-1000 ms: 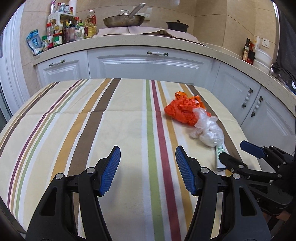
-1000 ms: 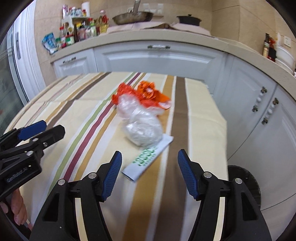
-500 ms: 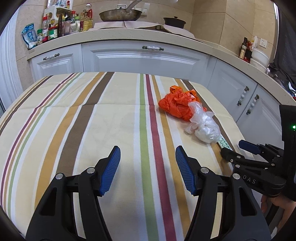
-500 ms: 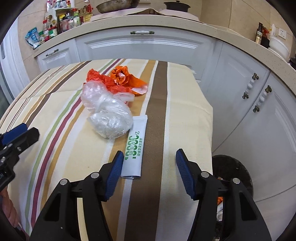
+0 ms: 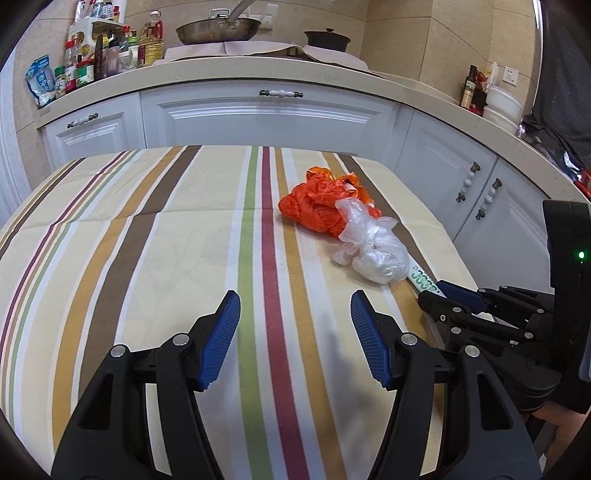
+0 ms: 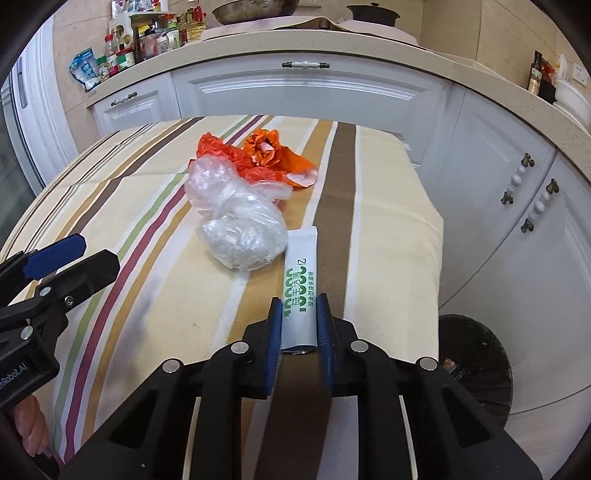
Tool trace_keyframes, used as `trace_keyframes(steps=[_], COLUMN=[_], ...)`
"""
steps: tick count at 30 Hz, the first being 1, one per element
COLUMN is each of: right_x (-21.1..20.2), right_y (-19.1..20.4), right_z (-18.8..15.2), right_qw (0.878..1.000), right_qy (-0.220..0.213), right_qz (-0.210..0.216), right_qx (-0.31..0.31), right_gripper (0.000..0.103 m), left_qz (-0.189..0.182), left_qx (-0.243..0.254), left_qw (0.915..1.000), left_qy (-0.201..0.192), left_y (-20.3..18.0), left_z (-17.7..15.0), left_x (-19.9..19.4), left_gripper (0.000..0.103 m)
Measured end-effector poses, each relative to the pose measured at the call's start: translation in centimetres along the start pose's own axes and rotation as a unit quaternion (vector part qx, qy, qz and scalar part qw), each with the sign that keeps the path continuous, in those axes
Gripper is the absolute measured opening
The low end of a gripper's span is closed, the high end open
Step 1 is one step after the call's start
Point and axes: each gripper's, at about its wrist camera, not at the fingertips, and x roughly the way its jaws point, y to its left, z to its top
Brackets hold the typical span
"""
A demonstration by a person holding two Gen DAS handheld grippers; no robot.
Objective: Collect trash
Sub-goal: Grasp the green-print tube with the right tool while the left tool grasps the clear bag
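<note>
A white tube with green print (image 6: 300, 273) lies on the striped tablecloth (image 6: 147, 236). My right gripper (image 6: 298, 317) is shut on the tube's near end; it also shows in the left wrist view (image 5: 439, 295), where the tube (image 5: 421, 277) peeks out. A crumpled clear plastic bag (image 6: 236, 221) (image 5: 373, 247) lies just beyond the tube, touching it. A crumpled orange plastic bag (image 6: 262, 155) (image 5: 321, 203) lies behind that. My left gripper (image 5: 291, 332) is open and empty over the cloth, left of the trash; it also shows in the right wrist view (image 6: 70, 258).
A dark round trash bin (image 6: 476, 362) stands on the floor right of the table, below its edge. White cabinets (image 5: 266, 114) and a counter with bottles, a pan (image 5: 218, 29) and a pot (image 5: 327, 38) run behind and to the right.
My right gripper has moved forward over the white tube and shut on its near end. My left gripper has stayed open with little shift.
</note>
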Motion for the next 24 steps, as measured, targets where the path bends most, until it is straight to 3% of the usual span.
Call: trace_keyframes(steps=[24], right_x=[-0.2], right_y=[-5.5], right_z=[1.8], right_qw=[0.999], right_qy=[-0.039], right_qz=[0.006], right_qx=[0.028], right_gripper=[0.02], left_qz=[-0.019], left_qx=[0.033], left_qw=[0.9991], left_qy=[0.018], left_y=[-6.2], left_z=[3.0], left_x=[4.3], left_gripper=[0.062])
